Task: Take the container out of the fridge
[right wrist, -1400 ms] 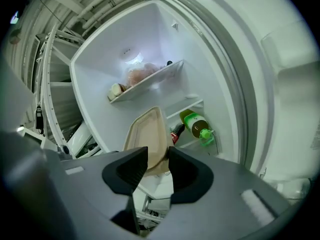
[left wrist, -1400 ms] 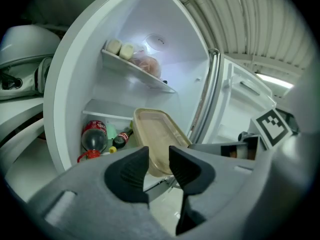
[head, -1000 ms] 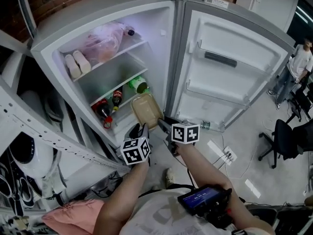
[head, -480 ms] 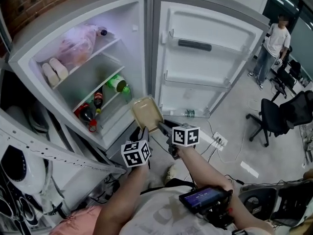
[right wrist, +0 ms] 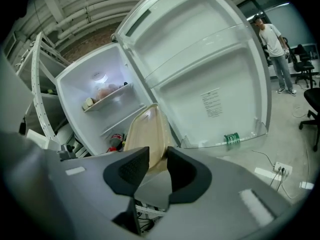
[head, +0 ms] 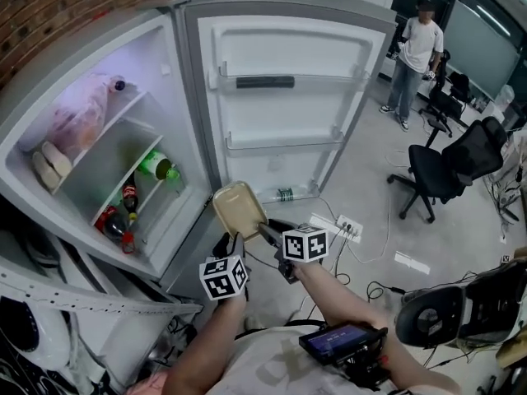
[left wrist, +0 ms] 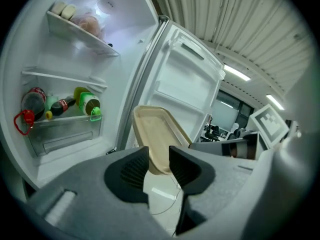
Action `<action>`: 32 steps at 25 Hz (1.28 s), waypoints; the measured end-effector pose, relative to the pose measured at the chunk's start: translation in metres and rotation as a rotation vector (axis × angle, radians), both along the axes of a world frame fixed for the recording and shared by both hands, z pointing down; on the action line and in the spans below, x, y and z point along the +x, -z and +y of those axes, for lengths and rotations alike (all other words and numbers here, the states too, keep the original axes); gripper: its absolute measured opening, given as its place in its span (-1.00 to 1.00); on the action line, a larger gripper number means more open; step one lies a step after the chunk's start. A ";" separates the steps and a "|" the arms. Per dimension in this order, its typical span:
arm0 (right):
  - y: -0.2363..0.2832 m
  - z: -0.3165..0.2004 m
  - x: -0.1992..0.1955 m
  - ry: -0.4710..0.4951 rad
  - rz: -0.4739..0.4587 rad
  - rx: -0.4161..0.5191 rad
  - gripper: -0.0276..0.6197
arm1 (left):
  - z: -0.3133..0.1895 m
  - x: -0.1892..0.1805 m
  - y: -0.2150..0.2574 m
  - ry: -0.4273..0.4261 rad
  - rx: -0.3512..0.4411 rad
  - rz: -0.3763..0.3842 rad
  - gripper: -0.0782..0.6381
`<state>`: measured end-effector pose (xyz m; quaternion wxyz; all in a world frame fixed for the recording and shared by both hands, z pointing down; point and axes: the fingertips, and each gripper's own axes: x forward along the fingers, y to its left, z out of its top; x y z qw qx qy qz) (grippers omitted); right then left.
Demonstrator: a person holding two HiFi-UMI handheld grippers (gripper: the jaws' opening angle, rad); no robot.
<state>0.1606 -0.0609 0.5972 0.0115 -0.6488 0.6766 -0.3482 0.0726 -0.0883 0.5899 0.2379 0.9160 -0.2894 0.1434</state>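
Grippers, head view: left gripper (head: 231, 242) and right gripper (head: 266, 231) side by side, low in front of the fridge (head: 89, 72), each clamped on the near end of the container (head: 239, 208).
Container, head view: beige, shallow, held in the air outside the fridge, tilted up and away from the grippers, just in front of the door's hinge side.
Fridge, head view: open, door (head: 288, 113) swung wide.
Shelves, head view: bag (head: 78, 122) on the top shelf; green bottle (head: 156, 166) and cola bottles (head: 129, 194) lying lower down.
Door, head view: can (head: 285, 194) in the bottom door shelf.
Floor, head view: power strip (head: 344, 225) near the door; chair (head: 445, 163) to the right; person (head: 418, 56) standing well back.
Left gripper, left gripper view: left gripper (left wrist: 158, 160) has its jaws pressed on the container's near edge, one on each side.
Container, left gripper view: container (left wrist: 157, 131) rises from between the jaws, hollow side to the camera, in front of the door edge.
Fridge, left gripper view: green bottle (left wrist: 85, 103) and cola bottles (left wrist: 60, 105) in the lower compartment at left.
Right gripper, right gripper view: right gripper (right wrist: 157, 166) has its jaws gripping the container's lower edge.
Container, right gripper view: container (right wrist: 147, 134) stands nearly edge-on, tilted toward the fridge (right wrist: 85, 79).
Background, right gripper view: door (right wrist: 210, 74) fills the right; can (right wrist: 231, 138) in its bottom shelf; person (right wrist: 274, 39) far right.
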 end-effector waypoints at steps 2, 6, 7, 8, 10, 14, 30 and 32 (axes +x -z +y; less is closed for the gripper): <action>-0.004 0.013 0.010 -0.019 -0.009 -0.005 -0.55 | 0.010 0.012 -0.003 -0.021 -0.005 -0.006 -0.43; -0.009 0.044 0.034 -0.054 -0.023 -0.016 -0.55 | 0.035 0.037 -0.005 -0.067 -0.005 -0.016 -0.43; -0.010 0.052 0.041 -0.063 -0.025 -0.016 -0.55 | 0.042 0.045 -0.005 -0.080 -0.004 -0.016 -0.43; -0.010 0.059 0.048 -0.072 -0.027 -0.016 -0.55 | 0.048 0.052 -0.005 -0.092 -0.004 -0.017 -0.43; -0.011 0.074 0.060 -0.089 -0.031 -0.018 -0.55 | 0.061 0.066 -0.005 -0.115 -0.004 -0.020 -0.43; -0.016 0.106 0.081 -0.124 -0.040 -0.021 -0.56 | 0.090 0.089 -0.008 -0.165 -0.002 -0.030 -0.43; -0.028 0.233 0.154 -0.313 -0.069 -0.028 -0.74 | 0.232 0.204 -0.009 -0.528 0.040 -0.022 -0.77; -0.030 0.245 0.162 -0.340 -0.066 -0.030 -0.76 | 0.257 0.221 -0.004 -0.591 0.069 -0.028 -0.78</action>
